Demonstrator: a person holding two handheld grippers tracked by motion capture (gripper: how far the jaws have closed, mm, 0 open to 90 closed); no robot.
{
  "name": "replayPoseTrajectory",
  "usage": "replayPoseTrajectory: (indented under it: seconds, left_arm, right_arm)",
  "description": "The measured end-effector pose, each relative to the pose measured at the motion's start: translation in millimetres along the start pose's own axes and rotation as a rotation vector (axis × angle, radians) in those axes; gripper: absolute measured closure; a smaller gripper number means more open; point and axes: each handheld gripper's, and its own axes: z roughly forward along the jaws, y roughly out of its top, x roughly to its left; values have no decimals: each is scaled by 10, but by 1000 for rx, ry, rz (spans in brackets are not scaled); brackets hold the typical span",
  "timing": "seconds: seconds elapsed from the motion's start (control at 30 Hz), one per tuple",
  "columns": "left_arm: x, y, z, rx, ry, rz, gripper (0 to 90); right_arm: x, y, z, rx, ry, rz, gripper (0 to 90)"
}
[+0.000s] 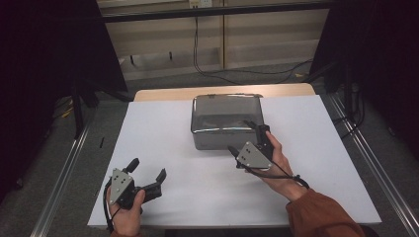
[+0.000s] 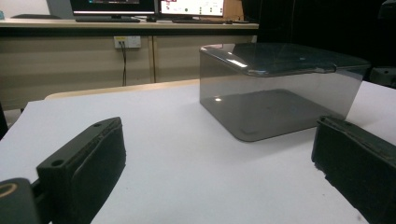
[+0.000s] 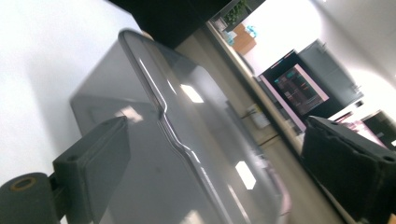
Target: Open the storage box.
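Leftmost, the left gripper (image 1: pixel 148 172) rests with jaws spread on the white table (image 1: pixel 163 128), well apart from the smoky translucent lidded plastic box (image 1: pixel 226 121) at centre. Rightward, the right gripper (image 1: pixel 245 137), jaws spread, reaches the box's near right edge; next probably comes closing on the lid's lip.

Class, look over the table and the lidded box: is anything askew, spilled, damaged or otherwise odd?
Nothing stands out. The smoky clear box sits flat and square on the white table, its lid seated evenly. No spill or crack shows. The right gripper is open at the box's front right corner; the left gripper is open, apart from it.
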Motion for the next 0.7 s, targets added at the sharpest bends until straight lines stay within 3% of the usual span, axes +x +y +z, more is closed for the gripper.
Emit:
replayPoseTrajectory:
  seconds: [0.33, 0.5, 0.57, 0.7]
  left_arm:
    - [0, -4, 2, 3, 8, 2, 29]
    - [1, -3, 3, 4, 7, 4, 29]
    - [4, -3, 2, 5, 7, 4, 29]
    - [5, -4, 2, 6, 8, 3, 29]
  right_arm:
    - [166, -1, 75, 26, -38, -333, 155]
    - [193, -17, 120, 44, -46, -397, 186]
    - [207, -25, 139, 50, -50, -443, 231]
    - [249, -37, 176, 74, -46, -490, 286]
